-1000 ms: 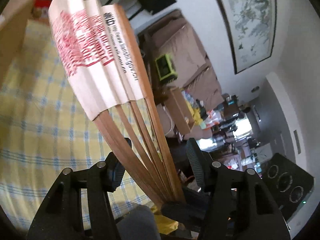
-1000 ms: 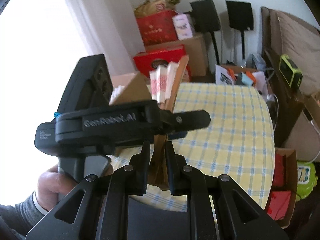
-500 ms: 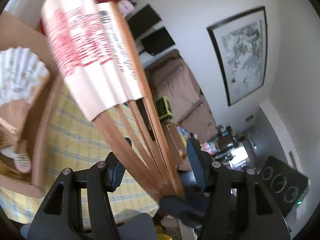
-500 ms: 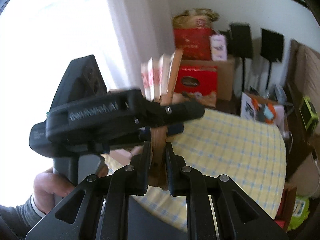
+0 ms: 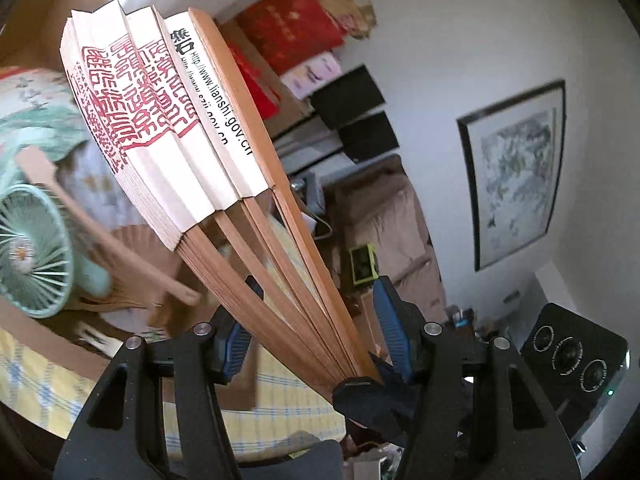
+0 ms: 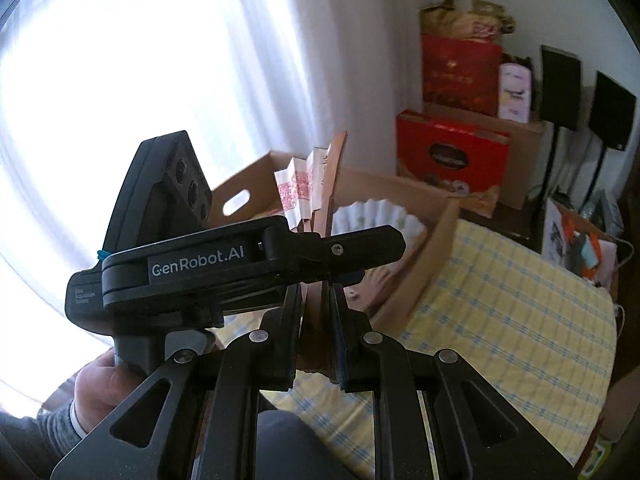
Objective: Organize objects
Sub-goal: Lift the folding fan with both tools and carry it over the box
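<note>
On the left, a cardboard box (image 5: 24, 32) at the table's (image 6: 520, 312) edge holds a mint round fan (image 5: 32, 256) and a white pleated fan (image 6: 376, 216). Above the box hangs the folding fan (image 5: 168, 120), partly spread, red seal script on its paper. The left gripper (image 5: 316, 320) has its pads either side of the wooden ribs, pressing the bundle. Moving right, the right gripper (image 6: 316, 316) is clamped tight on the ribs near the pivot. Beyond the box stretches the yellow checked cloth.
</note>
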Demonstrator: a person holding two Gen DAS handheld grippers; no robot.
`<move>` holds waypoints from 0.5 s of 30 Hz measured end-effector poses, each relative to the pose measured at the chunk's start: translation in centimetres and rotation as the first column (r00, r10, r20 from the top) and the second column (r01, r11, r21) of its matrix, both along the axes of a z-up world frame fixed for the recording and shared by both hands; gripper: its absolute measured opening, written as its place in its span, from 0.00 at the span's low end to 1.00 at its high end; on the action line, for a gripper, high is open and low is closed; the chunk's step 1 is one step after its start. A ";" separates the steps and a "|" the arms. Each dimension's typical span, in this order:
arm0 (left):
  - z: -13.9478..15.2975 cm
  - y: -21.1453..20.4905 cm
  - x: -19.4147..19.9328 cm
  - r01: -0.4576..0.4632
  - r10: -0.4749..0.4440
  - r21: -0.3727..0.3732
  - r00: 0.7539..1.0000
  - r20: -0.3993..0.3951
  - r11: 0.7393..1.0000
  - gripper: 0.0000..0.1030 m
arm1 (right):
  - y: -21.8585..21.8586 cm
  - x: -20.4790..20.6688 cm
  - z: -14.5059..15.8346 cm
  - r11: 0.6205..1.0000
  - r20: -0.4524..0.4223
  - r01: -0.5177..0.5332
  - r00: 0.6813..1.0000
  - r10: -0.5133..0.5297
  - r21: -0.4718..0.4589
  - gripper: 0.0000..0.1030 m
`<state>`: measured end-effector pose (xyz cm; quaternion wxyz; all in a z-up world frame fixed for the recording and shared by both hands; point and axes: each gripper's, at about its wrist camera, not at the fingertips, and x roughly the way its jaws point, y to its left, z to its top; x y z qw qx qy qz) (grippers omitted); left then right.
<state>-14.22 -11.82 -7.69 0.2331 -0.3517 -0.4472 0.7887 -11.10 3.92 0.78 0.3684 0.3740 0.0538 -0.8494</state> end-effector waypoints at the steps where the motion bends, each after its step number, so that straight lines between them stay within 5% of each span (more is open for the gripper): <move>1: -0.5 -0.6 -0.1 -0.012 0.012 0.006 1.000 0.009 1.000 0.52 | -0.5 -0.2 -0.3 1.000 0.006 -0.009 1.000 0.009 0.009 0.13; 15: -2.1 -5.5 -0.9 -0.132 0.132 0.000 0.991 0.034 0.991 0.50 | -6.1 -2.4 -2.7 0.995 0.054 -0.096 0.994 0.095 0.013 0.13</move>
